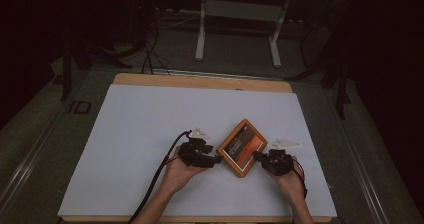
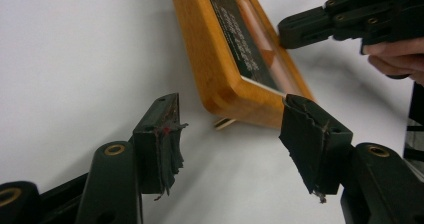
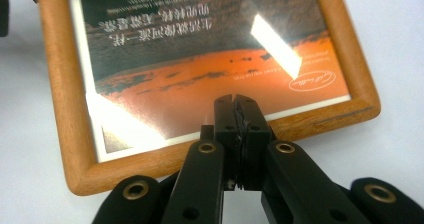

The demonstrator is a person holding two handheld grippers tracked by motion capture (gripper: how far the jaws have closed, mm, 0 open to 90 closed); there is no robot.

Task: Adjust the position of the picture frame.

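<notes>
While lying flat, photo frame [image 1: 242, 147] sits between left gripper [image 1: 216, 159] and right gripper [image 1: 258, 156].

1. My left gripper [image 1: 216, 160] points right, its jaws standing apart with nothing pressed between them.
2. My right gripper [image 1: 256, 156] points left, jaws pressed together.
3. Both my forearms reach in from below.
</notes>
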